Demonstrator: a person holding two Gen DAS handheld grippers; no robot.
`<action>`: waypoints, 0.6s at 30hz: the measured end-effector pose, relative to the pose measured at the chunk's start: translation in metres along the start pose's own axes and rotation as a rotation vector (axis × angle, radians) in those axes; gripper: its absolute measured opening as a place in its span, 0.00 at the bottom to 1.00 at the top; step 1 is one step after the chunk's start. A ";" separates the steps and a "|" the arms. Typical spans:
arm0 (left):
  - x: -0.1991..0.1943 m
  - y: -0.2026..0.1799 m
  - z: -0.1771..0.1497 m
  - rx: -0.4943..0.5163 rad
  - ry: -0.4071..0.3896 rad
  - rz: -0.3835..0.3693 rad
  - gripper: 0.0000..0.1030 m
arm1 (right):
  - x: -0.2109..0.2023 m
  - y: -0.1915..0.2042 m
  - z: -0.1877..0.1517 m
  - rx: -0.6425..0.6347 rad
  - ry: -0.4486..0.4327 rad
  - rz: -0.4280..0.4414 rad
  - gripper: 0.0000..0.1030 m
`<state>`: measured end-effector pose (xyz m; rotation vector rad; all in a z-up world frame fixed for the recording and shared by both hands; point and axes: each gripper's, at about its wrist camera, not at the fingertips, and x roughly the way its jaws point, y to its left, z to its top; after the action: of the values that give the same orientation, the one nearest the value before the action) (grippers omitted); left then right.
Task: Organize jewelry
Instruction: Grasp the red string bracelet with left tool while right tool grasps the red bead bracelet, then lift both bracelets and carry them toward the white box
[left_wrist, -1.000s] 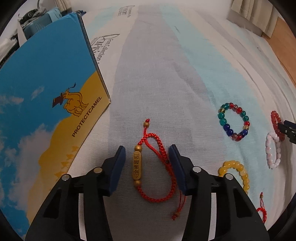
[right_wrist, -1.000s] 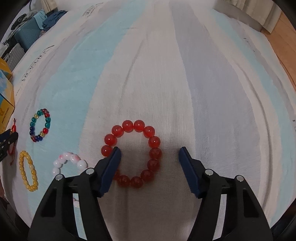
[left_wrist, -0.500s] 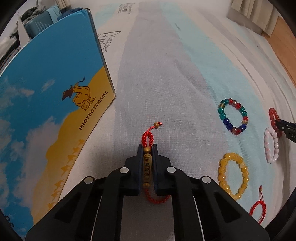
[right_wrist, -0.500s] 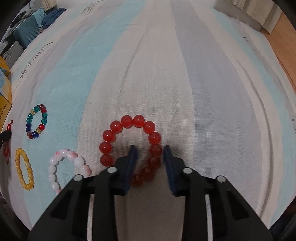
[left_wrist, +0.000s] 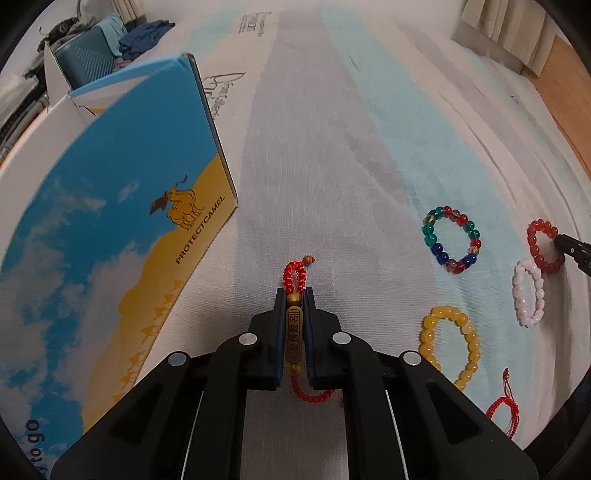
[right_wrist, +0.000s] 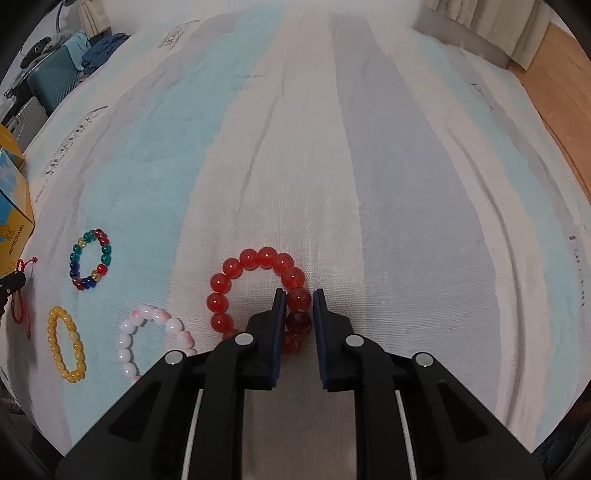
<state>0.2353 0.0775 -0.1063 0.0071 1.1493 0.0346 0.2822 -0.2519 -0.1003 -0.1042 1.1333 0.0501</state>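
Both pairs of tongs, spread wide around their targets a second ago, have come together on them. Left tongs (left_wrist: 294, 295) are now clamped tight on the gold tablet charm of the red cord bracelet (left_wrist: 294, 334), whose braided loop pokes out ahead of the tips and whose cord tail curls behind, all low over the striped bedsheet (left_wrist: 332, 147). Right tongs (right_wrist: 298, 297) are closing on the red bead bracelet (right_wrist: 255, 291), with two beads of its right side already pinched between the pads while the rest of the ring lies on the bed. So both pieces look secured for carrying, probably to the open blue-and-yellow box (left_wrist: 122, 229) standing just left of the cord bracelet. Multicoloured (left_wrist: 451, 240), yellow (left_wrist: 448, 347) and pink-white (left_wrist: 528, 291) bead bracelets and a small red cord loop (left_wrist: 504, 408) lie untouched between the two grips.
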 end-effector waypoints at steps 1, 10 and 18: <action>-0.001 -0.001 0.001 0.002 0.001 0.001 0.07 | -0.003 0.000 0.000 -0.001 -0.004 0.000 0.13; -0.016 -0.006 0.007 0.006 -0.017 -0.003 0.07 | -0.025 0.005 0.006 -0.013 -0.041 0.013 0.12; -0.044 -0.006 0.011 0.016 -0.051 -0.009 0.07 | -0.046 0.012 0.007 -0.021 -0.073 0.022 0.12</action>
<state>0.2274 0.0701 -0.0620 0.0172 1.0983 0.0172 0.2682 -0.2389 -0.0562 -0.1073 1.0608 0.0846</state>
